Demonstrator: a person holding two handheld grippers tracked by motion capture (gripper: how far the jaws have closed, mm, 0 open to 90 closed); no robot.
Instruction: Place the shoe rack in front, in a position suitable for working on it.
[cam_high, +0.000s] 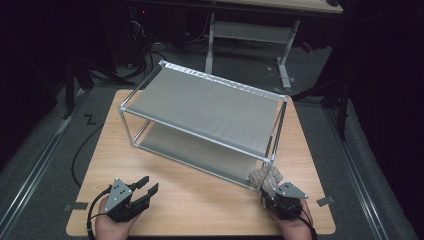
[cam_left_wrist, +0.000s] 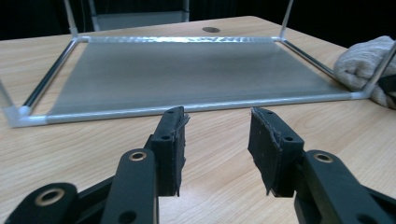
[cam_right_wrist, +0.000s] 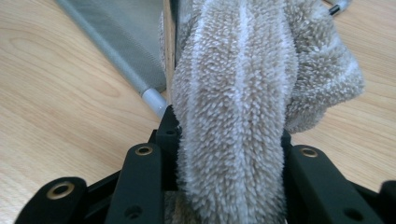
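Note:
A two-shelf metal-frame rack (cam_high: 200, 134) with grey fabric shelves stands across the middle of the wooden table (cam_high: 200, 202). My left gripper (cam_high: 149, 184) hovers at the table's near left, its jaws open with nothing between them (cam_left_wrist: 217, 135), facing the rack's lower shelf (cam_left_wrist: 177, 70). My right gripper (cam_high: 272, 192) is at the near right, shut on a fluffy beige towel (cam_right_wrist: 233, 93) that bulges out between the jaws. The towel (cam_high: 265, 179) sits against the rack's near right corner post (cam_right_wrist: 154, 100) and also appears at the far right of the left gripper view (cam_left_wrist: 364, 60).
A second table's metal legs (cam_high: 250, 32) stand on the dark floor beyond the table. A black cable (cam_high: 80, 150) runs along the floor at the left. Bare wood lies between the two grippers in front of the rack.

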